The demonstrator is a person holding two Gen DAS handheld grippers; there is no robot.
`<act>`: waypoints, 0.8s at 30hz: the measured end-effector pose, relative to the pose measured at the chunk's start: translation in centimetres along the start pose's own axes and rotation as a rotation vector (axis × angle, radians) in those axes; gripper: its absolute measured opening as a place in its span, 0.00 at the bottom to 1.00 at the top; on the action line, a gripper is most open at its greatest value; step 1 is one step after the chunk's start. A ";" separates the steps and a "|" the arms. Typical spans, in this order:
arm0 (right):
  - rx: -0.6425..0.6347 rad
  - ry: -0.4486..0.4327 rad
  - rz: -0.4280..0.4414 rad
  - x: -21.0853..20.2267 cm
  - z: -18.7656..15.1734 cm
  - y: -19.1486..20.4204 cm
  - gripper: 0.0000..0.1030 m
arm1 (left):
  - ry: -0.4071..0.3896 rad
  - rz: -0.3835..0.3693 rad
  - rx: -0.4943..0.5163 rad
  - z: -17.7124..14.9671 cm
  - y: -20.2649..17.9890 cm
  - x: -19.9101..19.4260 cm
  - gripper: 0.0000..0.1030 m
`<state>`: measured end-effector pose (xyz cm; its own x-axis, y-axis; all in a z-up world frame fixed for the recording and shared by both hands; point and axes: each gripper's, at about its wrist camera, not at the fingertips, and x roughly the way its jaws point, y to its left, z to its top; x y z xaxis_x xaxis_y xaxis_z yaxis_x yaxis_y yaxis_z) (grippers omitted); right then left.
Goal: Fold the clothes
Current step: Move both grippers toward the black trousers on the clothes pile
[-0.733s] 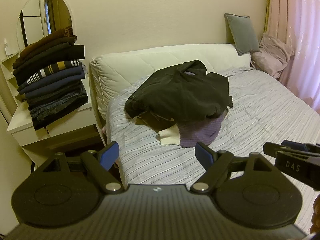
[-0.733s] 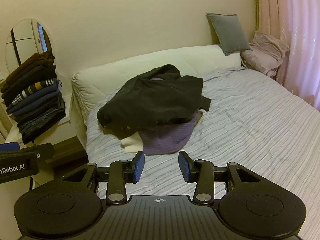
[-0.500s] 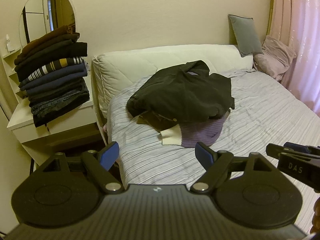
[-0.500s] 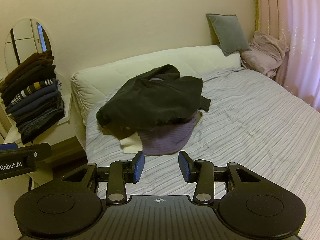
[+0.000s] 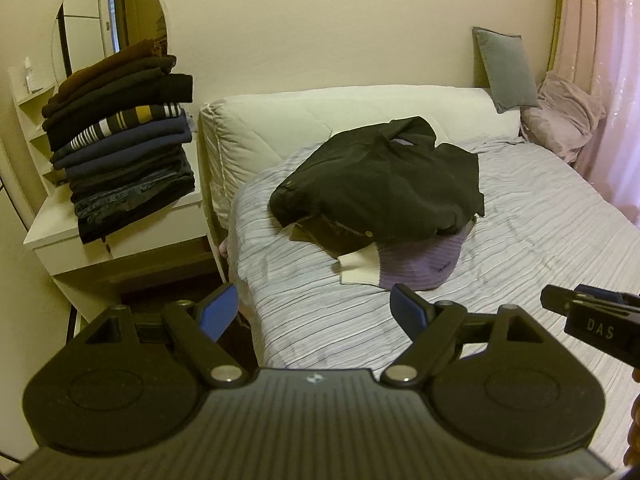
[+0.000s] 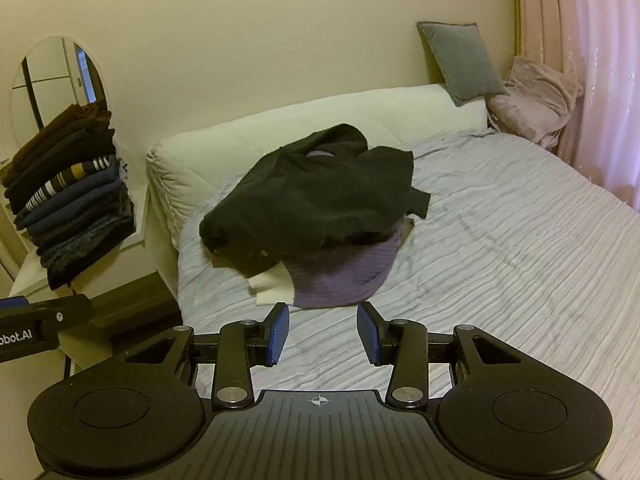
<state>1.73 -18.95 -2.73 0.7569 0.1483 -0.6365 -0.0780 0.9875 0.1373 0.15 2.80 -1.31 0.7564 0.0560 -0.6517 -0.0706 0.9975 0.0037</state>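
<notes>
1. The right tool (image 6: 322, 332) hangs over the near part of the bed (image 6: 500, 248), its blue pads partly apart with nothing between them.
2. Ahead lies a heap of clothes — a black garment (image 6: 316, 196) draped over a purple knit (image 6: 344, 280) and a cream piece (image 6: 272, 286).
3. A folded stack (image 6: 68, 196) sits on the white nightstand (image 6: 24, 276) at left, before an oval mirror (image 6: 52, 80).
4. The left tool (image 6: 36, 326) pokes in at the left edge — its jaws are cut off.

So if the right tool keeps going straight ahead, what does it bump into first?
Probably the striped bedsheet just ahead of the right tool, or the purple sweater beyond; depth is unclear.
</notes>
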 end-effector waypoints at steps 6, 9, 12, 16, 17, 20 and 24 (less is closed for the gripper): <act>-0.010 0.001 -0.009 0.6 0.0 0.1 0.41 | 0.020 -0.008 -0.016 -0.3 0.8 0.9 0.78; 0.016 -0.022 -0.021 0.8 0.2 -0.3 0.41 | 0.024 -0.022 -0.006 -0.1 0.8 1.6 0.78; 0.054 -0.037 -0.024 1.2 0.5 -0.8 0.41 | 0.029 -0.034 0.009 0.3 0.6 2.6 0.78; 0.094 -0.044 -0.019 2.0 0.7 -1.2 0.41 | 0.037 -0.051 0.035 1.5 0.2 4.4 0.78; 0.103 -0.044 -0.018 2.3 0.9 -1.3 0.41 | 0.039 -0.056 0.042 1.8 0.1 4.9 0.78; 0.121 -0.041 -0.020 3.4 1.4 -1.5 0.41 | 0.046 -0.069 0.057 2.9 -0.1 6.4 0.78; 0.150 -0.024 -0.019 5.4 2.3 -1.3 0.41 | 0.057 -0.078 0.074 4.6 0.0 8.7 0.78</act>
<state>7.46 -19.57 -4.62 0.7729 0.1268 -0.6218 0.0330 0.9705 0.2389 9.68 3.52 -3.48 0.7193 -0.0220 -0.6943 0.0366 0.9993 0.0062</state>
